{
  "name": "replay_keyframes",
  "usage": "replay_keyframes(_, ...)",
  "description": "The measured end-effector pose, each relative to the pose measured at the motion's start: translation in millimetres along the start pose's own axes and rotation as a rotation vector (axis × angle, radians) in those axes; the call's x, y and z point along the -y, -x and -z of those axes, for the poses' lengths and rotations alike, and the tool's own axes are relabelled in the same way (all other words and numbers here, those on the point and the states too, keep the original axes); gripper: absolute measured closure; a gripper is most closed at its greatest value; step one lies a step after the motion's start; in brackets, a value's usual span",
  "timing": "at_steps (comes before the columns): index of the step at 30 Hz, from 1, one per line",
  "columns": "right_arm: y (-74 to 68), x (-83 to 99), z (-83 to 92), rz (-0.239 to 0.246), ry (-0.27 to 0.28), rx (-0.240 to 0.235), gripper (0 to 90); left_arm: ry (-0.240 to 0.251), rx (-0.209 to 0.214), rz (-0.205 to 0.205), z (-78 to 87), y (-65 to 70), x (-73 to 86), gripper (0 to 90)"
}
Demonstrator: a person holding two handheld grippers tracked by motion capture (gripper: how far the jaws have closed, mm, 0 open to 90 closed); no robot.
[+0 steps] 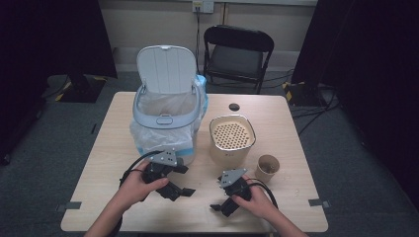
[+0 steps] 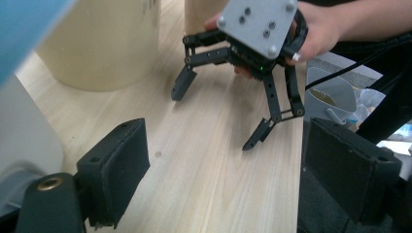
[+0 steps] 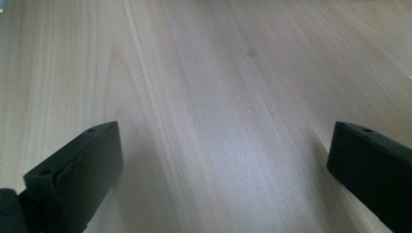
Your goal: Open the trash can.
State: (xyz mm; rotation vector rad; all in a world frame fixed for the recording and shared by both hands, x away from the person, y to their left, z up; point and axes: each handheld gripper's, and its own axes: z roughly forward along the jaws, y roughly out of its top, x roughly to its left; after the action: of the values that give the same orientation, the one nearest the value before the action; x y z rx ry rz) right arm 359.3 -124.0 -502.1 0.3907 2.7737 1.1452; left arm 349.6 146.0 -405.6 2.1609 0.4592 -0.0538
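Note:
My left gripper lies low over the wooden table in front of the bin, held by a hand. In the left gripper view its jaws stand wide apart over bare wood, so my left gripper is open and empty. To its right, near the front edge, a hand holds my right gripper. The left gripper view shows the right gripper with its thin fingers spread. In its own view the right gripper is open above plain tabletop with nothing between the pads.
A white bin with its lid raised and a plastic liner stands at the back left. To its right sit a cream container with a perforated top and a small brown cup. A black folding chair stands behind the table.

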Motion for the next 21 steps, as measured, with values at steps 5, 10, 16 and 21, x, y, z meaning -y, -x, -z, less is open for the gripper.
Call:
replay_keyframes(5,0.0,0.0,0.1,0.001,0.0,0.0,0.0,-0.01,-0.001,0.005,-4.8,-0.3,9.6,16.0)
replay_keyframes(10,-0.3,0.0,0.1,-0.003,-0.002,-0.001,0.0,-0.011,0.0,0.002,-9.2,0.3,20.5,16.0)
replay_keyframes(16,-0.3,0.0,0.1,-0.003,-0.002,-0.001,0.0,-0.024,-0.004,-0.008,-14.4,0.9,30.6,16.0)
replay_keyframes(21,-0.1,0.0,0.0,-0.001,-0.001,-0.002,0.0,-0.034,-0.008,-0.021,-21.4,1.7,41.2,16.0)
